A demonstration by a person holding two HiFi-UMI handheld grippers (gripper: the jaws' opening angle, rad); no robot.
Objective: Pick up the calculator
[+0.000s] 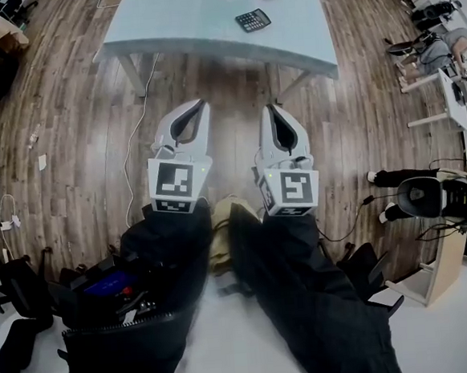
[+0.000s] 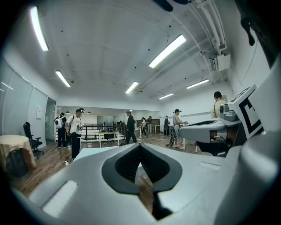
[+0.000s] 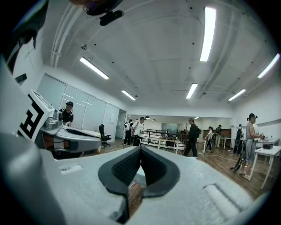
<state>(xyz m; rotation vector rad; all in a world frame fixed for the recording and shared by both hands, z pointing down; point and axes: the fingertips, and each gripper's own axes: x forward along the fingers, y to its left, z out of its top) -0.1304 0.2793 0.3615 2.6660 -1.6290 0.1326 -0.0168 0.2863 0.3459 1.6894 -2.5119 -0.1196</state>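
Now the left tool (image 1: 201,104) & right tool (image 1: 269,106) are hovering over the floor (image 1: 78,154) w/ jaws pressed together, empty, well short of the table (image 1: 164,26), so I'm advising opening the right one before reaching the calculator (image 1: 253,20) lying nr the table's near edge.

The left gripper (image 2: 140,147) fills the lower half of the frame. Its grey jaws meet at the tips with nothing between them, and only a strip of wooden floor (image 2: 145,191) shows through the dark-lined gap below. At the right edge the right gripper (image 2: 186,129) reaches in level, with its marker cube (image 2: 248,112) behind it. Across the middle of the frame several people stand in a bright room under long ceiling lights (image 2: 167,51), among them a person in a white shirt (image 2: 76,132) at centre left.
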